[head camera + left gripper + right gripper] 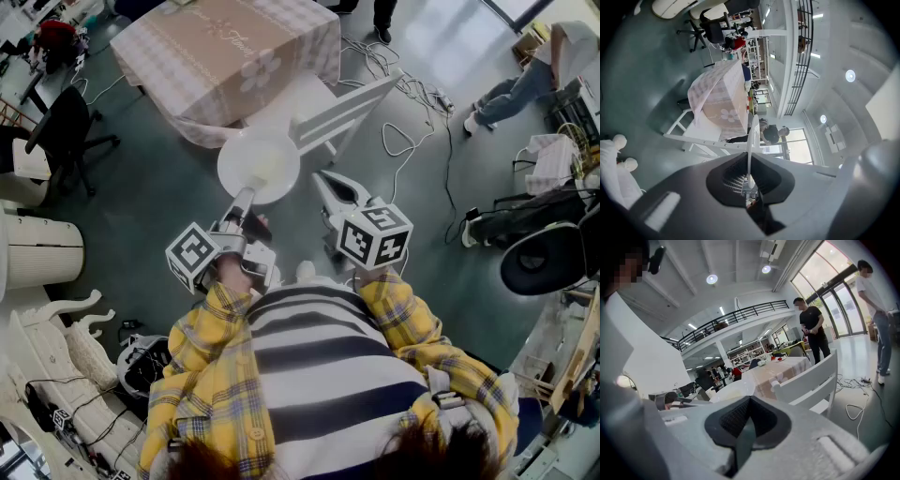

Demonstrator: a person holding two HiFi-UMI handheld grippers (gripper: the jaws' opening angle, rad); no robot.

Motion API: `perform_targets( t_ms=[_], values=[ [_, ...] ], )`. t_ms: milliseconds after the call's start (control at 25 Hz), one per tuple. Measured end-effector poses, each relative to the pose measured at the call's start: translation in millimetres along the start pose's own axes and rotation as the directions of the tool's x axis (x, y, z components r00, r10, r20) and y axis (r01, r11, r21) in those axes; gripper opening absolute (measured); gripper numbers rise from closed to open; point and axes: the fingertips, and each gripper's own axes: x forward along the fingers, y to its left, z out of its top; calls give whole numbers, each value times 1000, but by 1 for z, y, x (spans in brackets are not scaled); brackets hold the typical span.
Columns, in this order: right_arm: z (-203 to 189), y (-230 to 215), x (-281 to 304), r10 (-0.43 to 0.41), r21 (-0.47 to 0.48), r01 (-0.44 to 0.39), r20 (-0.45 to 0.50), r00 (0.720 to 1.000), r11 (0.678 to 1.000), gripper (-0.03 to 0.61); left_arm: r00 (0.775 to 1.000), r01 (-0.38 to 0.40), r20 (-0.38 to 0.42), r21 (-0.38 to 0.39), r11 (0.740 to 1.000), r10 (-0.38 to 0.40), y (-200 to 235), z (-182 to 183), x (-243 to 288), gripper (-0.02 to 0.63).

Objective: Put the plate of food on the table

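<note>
A white plate [259, 164] with a pale yellowish bit of food on it hangs above the floor, held by its near rim. My left gripper [246, 199] is shut on that rim. In the left gripper view the plate [752, 138] shows edge-on as a thin white line running out from between the jaws of the left gripper [750, 161]. Beyond it stands the table [225, 47] under a pink checked cloth. My right gripper [333, 187] is just right of the plate, shut and holding nothing. Its own view shows the right gripper [749, 401], the plate [733, 391] and the table [780, 369].
A white slatted chair [333, 111] stands between me and the table, right under the plate's far side. Cables [405, 108] lie on the floor to the right. A black office chair [64, 122] is at left, and people stand at the far right [534, 75].
</note>
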Motion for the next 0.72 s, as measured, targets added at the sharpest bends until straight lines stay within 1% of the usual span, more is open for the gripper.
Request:
perform_targets(
  t_ms=[120, 360, 720],
  values=[
    [0, -2, -1, -2, 3, 2, -2, 1000, 1000, -3, 1000, 5, -3, -5, 1000, -5, -2, -2, 1, 0],
    [-5, -4, -2, -3, 7, 3, -16, 1000, 1000, -3, 1000, -15, 2, -10, 1000, 15, 5, -4, 0, 0],
    [-7, -6, 0, 27, 20, -26, -17, 999, 999, -3, 1000, -16, 8, -15, 1000, 16, 8, -9, 5, 0]
  ],
)
